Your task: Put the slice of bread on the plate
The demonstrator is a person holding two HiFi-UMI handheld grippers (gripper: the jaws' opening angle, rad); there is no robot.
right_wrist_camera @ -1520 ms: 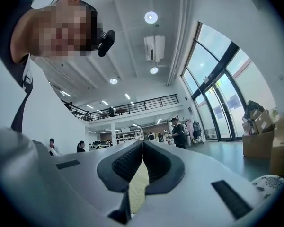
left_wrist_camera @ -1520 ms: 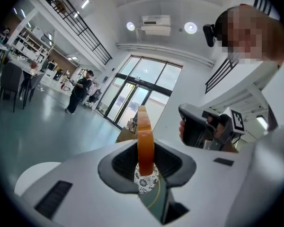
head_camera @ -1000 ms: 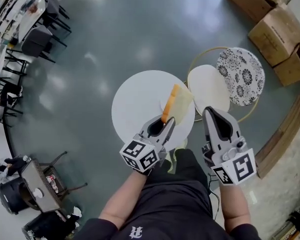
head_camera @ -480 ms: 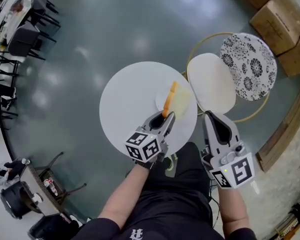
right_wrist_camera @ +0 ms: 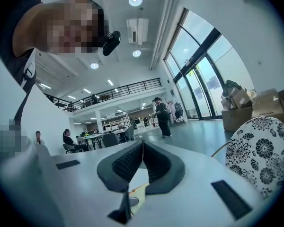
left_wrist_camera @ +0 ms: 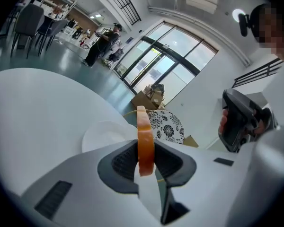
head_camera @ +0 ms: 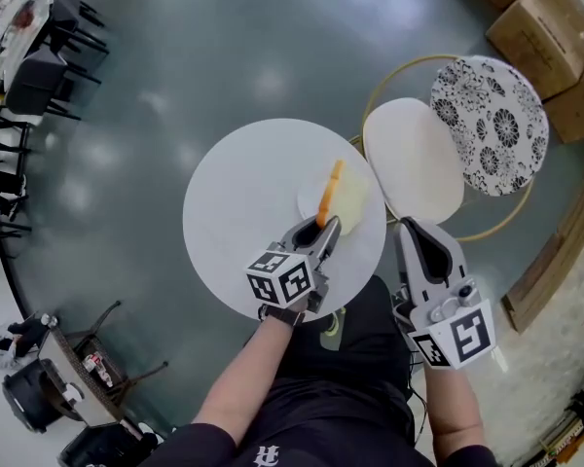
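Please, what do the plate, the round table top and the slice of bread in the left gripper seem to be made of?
The plate: white, smooth, faintly glossy, so likely ceramic or plastic; I cannot tell which.
The table top: white, uniform, with a matte look, perhaps laminate or painted board.
The slice of bread: orange-brown crust and a pale face; whether it is real or a replica is unclear.
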